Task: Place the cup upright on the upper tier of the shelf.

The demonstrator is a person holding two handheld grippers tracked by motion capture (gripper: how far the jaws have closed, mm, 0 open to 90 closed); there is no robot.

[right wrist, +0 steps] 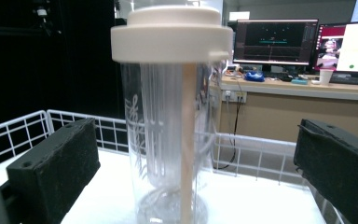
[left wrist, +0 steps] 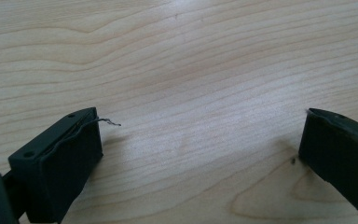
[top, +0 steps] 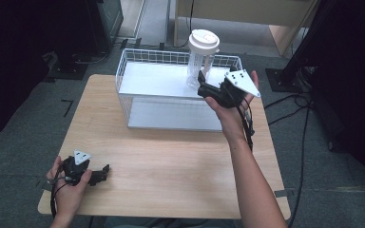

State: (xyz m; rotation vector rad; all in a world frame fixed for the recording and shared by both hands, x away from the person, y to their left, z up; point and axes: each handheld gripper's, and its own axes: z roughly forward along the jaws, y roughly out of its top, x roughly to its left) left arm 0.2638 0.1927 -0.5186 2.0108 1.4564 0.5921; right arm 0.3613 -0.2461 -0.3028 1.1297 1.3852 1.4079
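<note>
Right gripper view: spread right gripper (right wrist: pixel 196 163) flanks unlabelled clear tumbler (right wrist: pixel 170 116); left gripper (left wrist: pixel 200 154) spread.

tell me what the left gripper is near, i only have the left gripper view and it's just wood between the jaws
Observer: In the high view the left gripper sits at the table's near left corner, jaws open and holding nothing.
Operator: where's the other one
Observer: The right gripper is up at the white wire basket on the far side of the table.
Operator: is it holding anything
Observer: Not gripping. In the right gripper view its open jaws flank a clear jar with a white lid, standing upright in the basket.
</note>
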